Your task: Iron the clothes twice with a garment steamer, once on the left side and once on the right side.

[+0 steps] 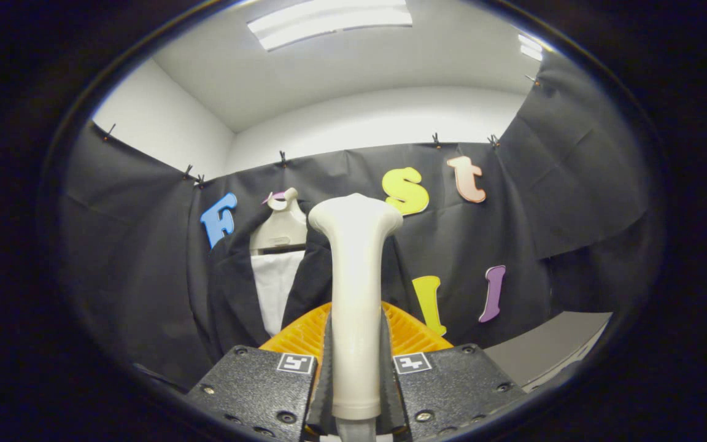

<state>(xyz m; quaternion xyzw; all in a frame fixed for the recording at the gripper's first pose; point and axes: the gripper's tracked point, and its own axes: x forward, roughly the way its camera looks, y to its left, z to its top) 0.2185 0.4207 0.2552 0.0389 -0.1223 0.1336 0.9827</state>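
Garment steamer point(353, 294) upright within hand-held gripper point(355, 374) grip.

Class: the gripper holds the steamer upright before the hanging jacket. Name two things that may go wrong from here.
1. The garment steamer is clamped low on its handle by the gripper, so it might tilt or slip.
2. Its head hides part of the dark jacket, so a pass could miss one side.
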